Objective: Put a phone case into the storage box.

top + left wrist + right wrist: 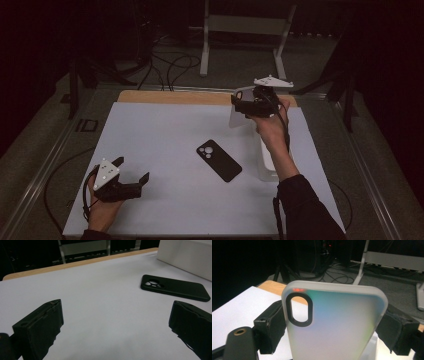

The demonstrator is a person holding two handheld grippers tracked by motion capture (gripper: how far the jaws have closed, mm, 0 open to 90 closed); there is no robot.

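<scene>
A frosted, translucent phone case (pixel 332 322) with a dark-rimmed oval camera hole stands upright between the jaws of my right gripper (pixel 333 328), which is shut on its two long edges. In the high view that gripper (pixel 241 109) holds the case (pixel 236 119) raised above the table's far right part. A black phone case (pixel 219 160) lies flat, back up, in the middle of the white mat (pixel 165 135). My left gripper (pixel 133 170) rests at the near left, open, with nothing between its jaws. Its own view shows the black case (pixel 175 287) ahead to the right.
A white box (pixel 266 162) sits on the mat's right side under the right forearm, and also shows as the white box (pixel 187 255) at the top right. A wooden table edge (pixel 175 96) runs along the back. Cables and a metal stand (pixel 245 25) lie on the floor beyond.
</scene>
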